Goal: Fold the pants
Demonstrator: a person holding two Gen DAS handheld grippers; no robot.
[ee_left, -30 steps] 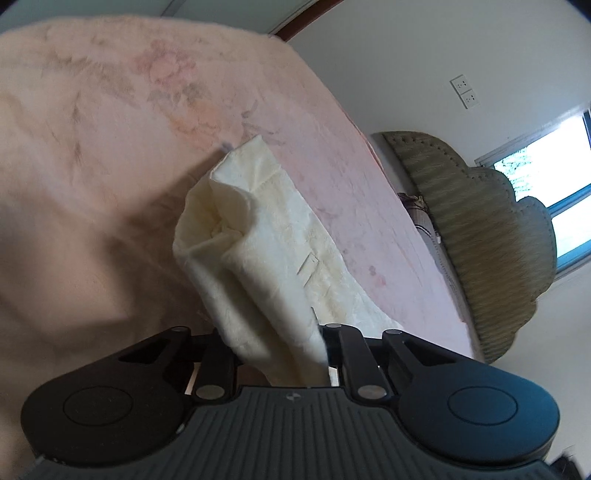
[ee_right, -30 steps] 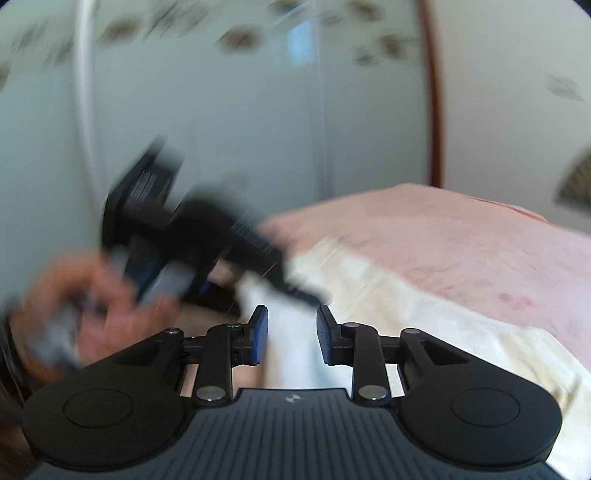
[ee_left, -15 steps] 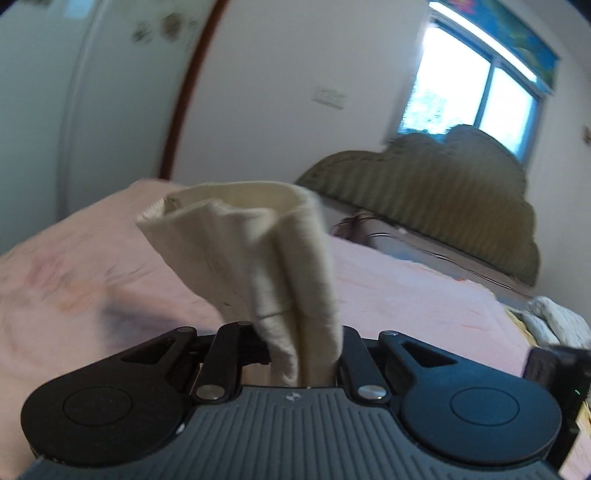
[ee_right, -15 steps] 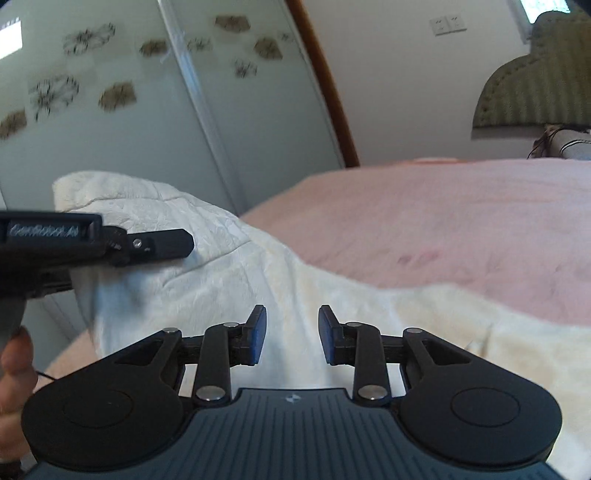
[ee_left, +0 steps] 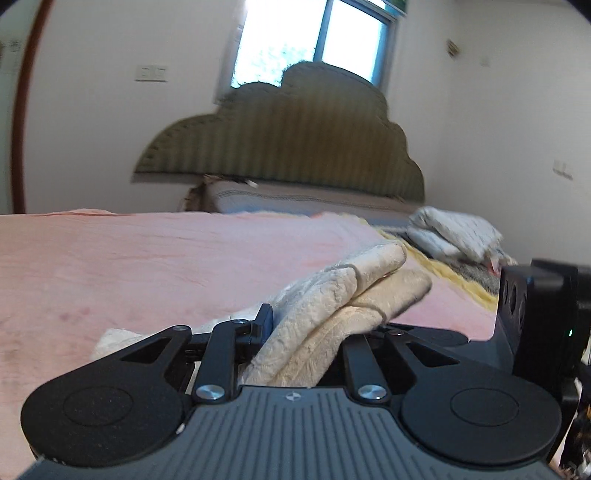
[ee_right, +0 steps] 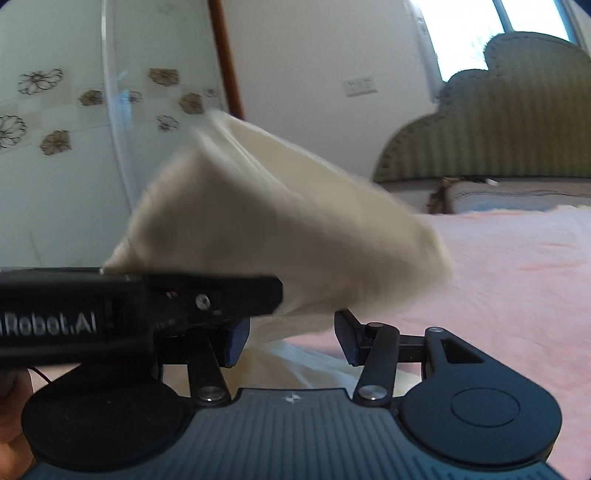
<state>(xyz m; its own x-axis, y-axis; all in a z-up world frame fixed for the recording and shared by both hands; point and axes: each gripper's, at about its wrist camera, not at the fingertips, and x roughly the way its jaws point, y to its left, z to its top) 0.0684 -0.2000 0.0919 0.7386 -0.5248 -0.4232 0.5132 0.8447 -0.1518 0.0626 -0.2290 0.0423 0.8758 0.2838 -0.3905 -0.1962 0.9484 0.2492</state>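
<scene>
Left wrist view first: the left claw point(ee_left: 306, 332) is clenched on a bunched end of the cream pants point(ee_left: 332, 314), and the cloth is seen draped forward from between its fingers, over the pink bed cover point(ee_left: 147, 258). The rest of the garment is spread below on the bed, and a pale edge of it is visible at the lower left of the fingers. A striped headboard point(ee_left: 288, 140) and a window point(ee_left: 317, 33) are seen beyond, with a separate heap of whitish laundry point(ee_left: 454, 236) lying well apart near the bed's far side.

From the right wrist view, the same held end is seen lifted and blurred point(ee_right: 288, 229), carried across by the left claw's black body point(ee_right: 140, 306). The right claw point(ee_right: 291, 339) is released; its jaws have just been opening, and no cloth is pressed between them, though pants fabric lies on the bed just under them.

The step in hand is judged to be a fold-over: one end carried across to be laid on the other. For it to be done well, the grip should be held firm until the end is directly above its matching edge, the cloth lowered flat rather than dropped, and the lower layer pinned or smoothed by the free right claw so that nothing is dragged along. A bunched grip like this may leave wrinkles, so the edges are best aligned before release
</scene>
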